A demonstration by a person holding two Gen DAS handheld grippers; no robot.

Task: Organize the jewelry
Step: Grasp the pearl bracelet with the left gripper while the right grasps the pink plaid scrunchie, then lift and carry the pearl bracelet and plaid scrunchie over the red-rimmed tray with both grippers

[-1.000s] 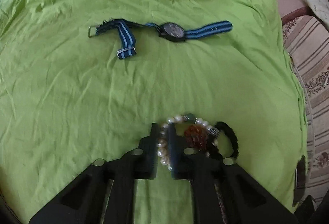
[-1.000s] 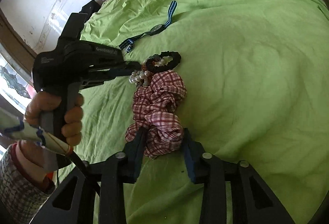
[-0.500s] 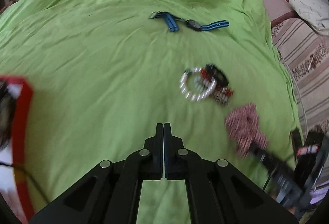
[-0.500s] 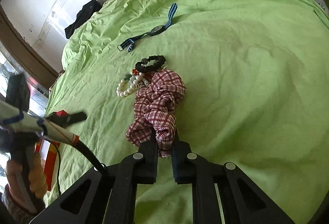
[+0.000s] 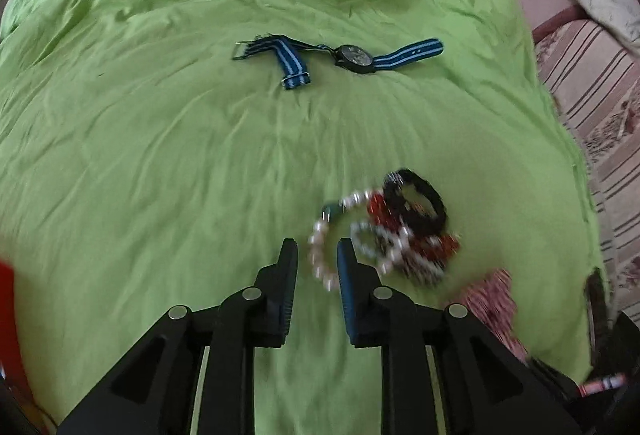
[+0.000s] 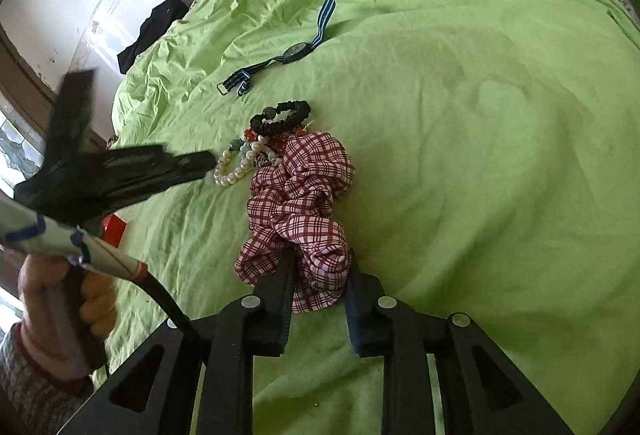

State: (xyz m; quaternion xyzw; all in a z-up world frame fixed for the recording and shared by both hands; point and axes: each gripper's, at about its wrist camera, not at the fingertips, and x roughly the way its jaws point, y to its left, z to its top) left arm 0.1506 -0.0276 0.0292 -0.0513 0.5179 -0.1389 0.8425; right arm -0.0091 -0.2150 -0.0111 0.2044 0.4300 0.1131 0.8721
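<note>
Jaws opening on both grippers, over jewelry heaped on a green bed sheet (image 5: 160,155).
Left gripper (image 5: 313,255) brackets the pearl bracelet (image 5: 320,255), seemingly not pinching through blur; right gripper (image 6: 320,275) straddles the checked scrunchie (image 6: 304,195). Striped watch (image 5: 354,57) lies well apart; open sheet leftward, bed edge close on the right.

A rumpled lime-green sheet (image 6: 480,123) covers the bed. In the right wrist view a dark garment (image 6: 154,31) lies at its eleven o'clock edge and something red (image 6: 113,229) at nine o'clock. In the left wrist view striped upholstery (image 5: 592,83) sits at two o'clock.
</note>
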